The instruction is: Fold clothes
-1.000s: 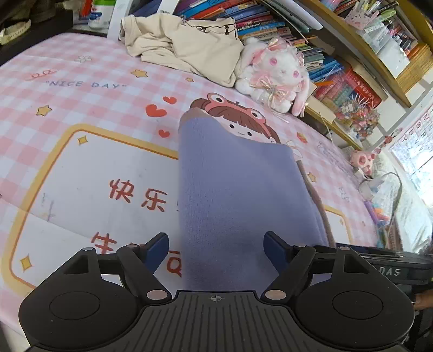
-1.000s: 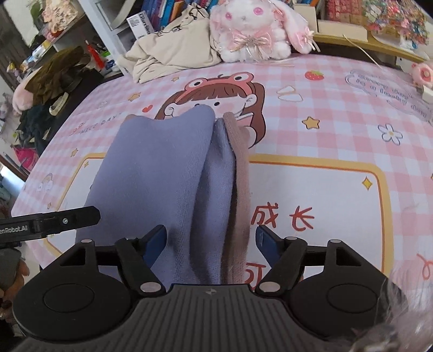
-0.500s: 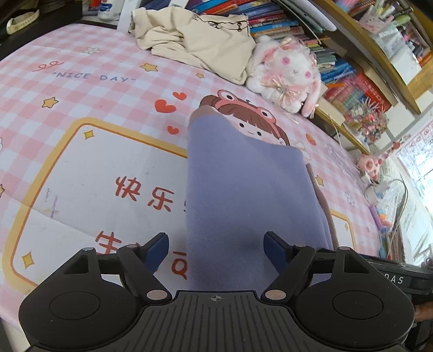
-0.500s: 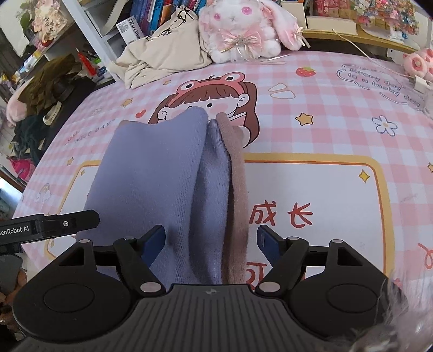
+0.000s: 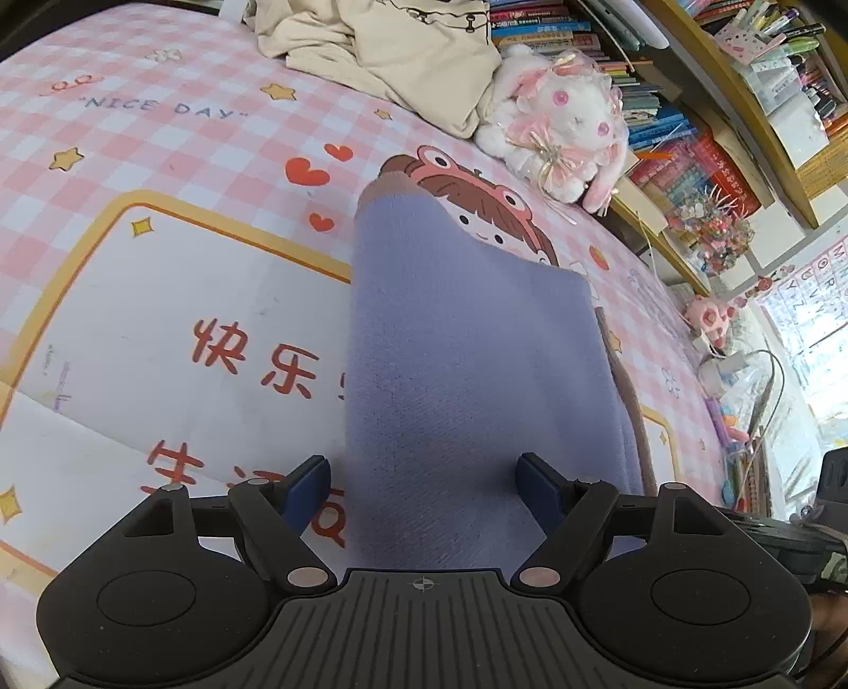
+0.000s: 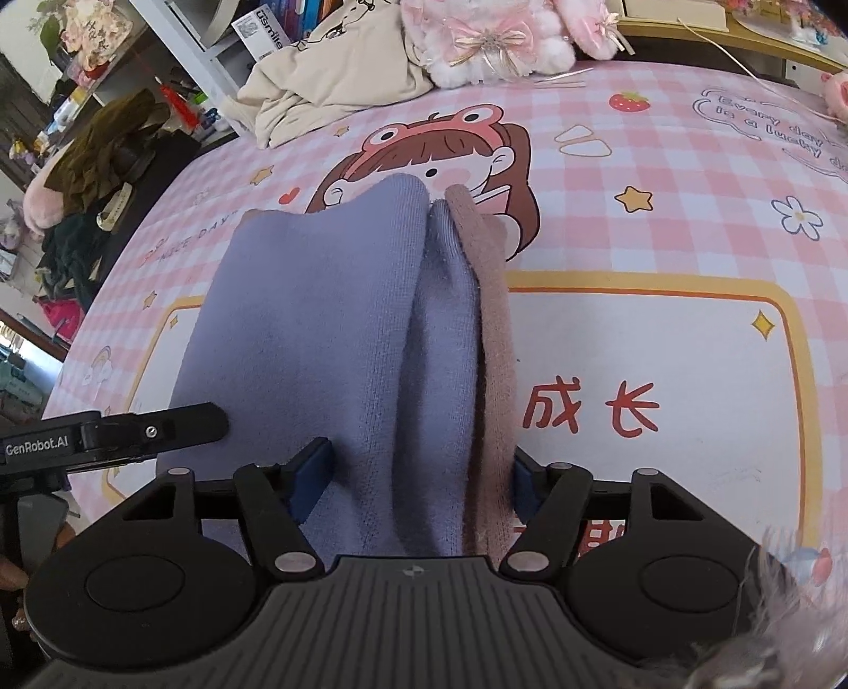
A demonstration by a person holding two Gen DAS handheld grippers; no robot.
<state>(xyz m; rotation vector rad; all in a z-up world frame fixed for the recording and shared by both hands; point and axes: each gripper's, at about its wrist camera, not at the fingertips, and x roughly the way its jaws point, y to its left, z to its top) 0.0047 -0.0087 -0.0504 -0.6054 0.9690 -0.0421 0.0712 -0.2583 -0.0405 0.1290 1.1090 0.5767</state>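
Item: lilac knit garment [image 6: 328,339] with a brown-pink trim [image 6: 495,339], lying lengthwise on the pink checked printed cloth [image 5: 159,122] from its near edge toward the cartoon girl at the middle. Change noted: a second ago the right gripper [image 6: 416,479] stood wider about the bunched near end; its jaws are now closing, the trim touching the right pad, the left pad just beside the lilac fold, so a firm pinch cannot be confirmed. The left gripper [image 5: 424,485] has kept its jaws well apart, the cloth's edge between them, untouched on the left. Judged: the grasp for the next fold is under way. Obscured: the garment's near hem, behind both gripper bodies. Also present: beige garment [image 5: 403,47] and plush rabbit [image 5: 562,122] at the far edge.
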